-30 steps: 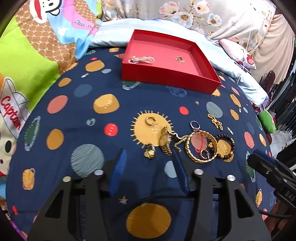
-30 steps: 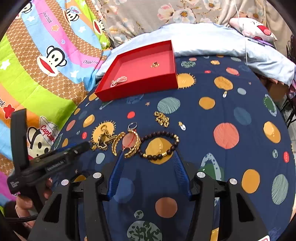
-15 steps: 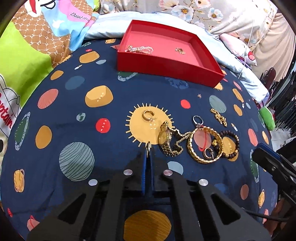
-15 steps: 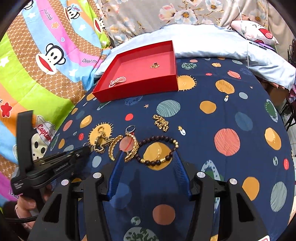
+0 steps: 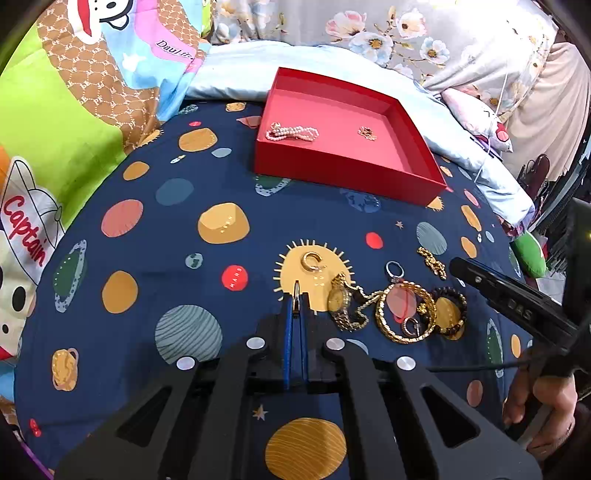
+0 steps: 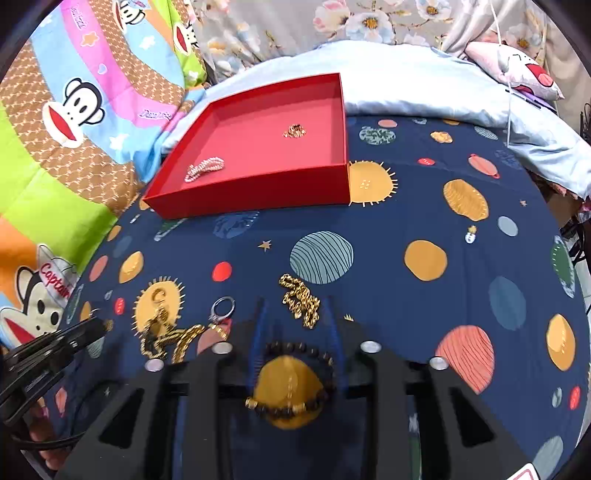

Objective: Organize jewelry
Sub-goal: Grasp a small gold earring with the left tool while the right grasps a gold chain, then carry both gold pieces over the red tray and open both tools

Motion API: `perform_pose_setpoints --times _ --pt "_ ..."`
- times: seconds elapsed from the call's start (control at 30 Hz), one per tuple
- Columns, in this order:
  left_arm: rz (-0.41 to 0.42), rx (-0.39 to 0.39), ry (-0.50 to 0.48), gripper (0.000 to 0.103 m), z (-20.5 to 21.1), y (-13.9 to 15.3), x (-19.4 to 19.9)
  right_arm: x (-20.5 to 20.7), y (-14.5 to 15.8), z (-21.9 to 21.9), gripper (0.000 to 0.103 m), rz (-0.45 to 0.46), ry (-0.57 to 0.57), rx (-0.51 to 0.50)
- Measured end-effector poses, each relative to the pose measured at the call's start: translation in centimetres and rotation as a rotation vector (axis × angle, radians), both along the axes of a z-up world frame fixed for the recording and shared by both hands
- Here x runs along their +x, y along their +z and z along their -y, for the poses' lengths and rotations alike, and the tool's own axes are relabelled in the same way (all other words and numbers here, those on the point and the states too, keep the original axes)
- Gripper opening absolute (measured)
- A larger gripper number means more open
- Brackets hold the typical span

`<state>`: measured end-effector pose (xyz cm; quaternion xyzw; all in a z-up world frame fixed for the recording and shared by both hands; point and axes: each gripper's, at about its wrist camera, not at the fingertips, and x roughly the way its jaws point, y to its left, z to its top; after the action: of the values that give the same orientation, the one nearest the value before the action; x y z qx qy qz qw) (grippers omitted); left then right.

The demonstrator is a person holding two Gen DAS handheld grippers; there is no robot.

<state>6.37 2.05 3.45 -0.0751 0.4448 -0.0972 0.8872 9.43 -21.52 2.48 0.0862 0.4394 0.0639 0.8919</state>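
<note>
I look across a bed spread with a navy planet-print sheet (image 5: pixel 147 295); a bright cartoon-monkey quilt (image 6: pixel 74 110) lies along its left edge, a pale blue blanket (image 6: pixel 406 81) and floral grey fabric (image 5: pixel 369 33) at its far edge.

Pearl bracelet (image 5: pixel 293 132) and gold charm (image 5: pixel 366 132) in red tray (image 5: pixel 347 173); gold pieces (image 5: pixel 402 312) on bedspread

Bare sheet (image 5: pixel 177 236) before red tray (image 5: pixel 343 173); jewelry cluster (image 5: pixel 402 310) right.

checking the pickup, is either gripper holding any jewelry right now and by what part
The left gripper pinches a small gold ring by its edge. The right gripper straddles the gold chain, which lies unheld.
</note>
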Motion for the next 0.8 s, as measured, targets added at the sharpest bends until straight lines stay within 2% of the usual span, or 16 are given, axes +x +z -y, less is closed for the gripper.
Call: perform_pose_setpoints --times 0.2,0.33,0.47,0.6,0.8 --pt "0.001 0.003 0.0 0.003 -0.1 -0.1 0.0 1.3 -1.1 -0.4 0.022 -0.027 -0.004 -0.02" --pt "-0.001 -0.001 -0.001 0.003 -0.1 -0.1 0.1 1.5 -1.8 -0.5 0.009 -0.043 0.0 -0.035" --pt "-0.003 -0.003 -0.002 0.003 -0.1 -0.1 0.0 1.4 -1.7 -0.4 0.004 -0.034 -0.001 -0.033" --pt "-0.001 -0.009 -0.003 0.003 -0.1 0.0 0.1 1.0 -1.0 -0.4 0.003 -0.012 -0.002 -0.022" --pt "0.019 -0.02 -0.005 0.003 -0.1 0.9 0.0 0.0 1.9 -0.4 0.003 0.055 0.002 0.003"
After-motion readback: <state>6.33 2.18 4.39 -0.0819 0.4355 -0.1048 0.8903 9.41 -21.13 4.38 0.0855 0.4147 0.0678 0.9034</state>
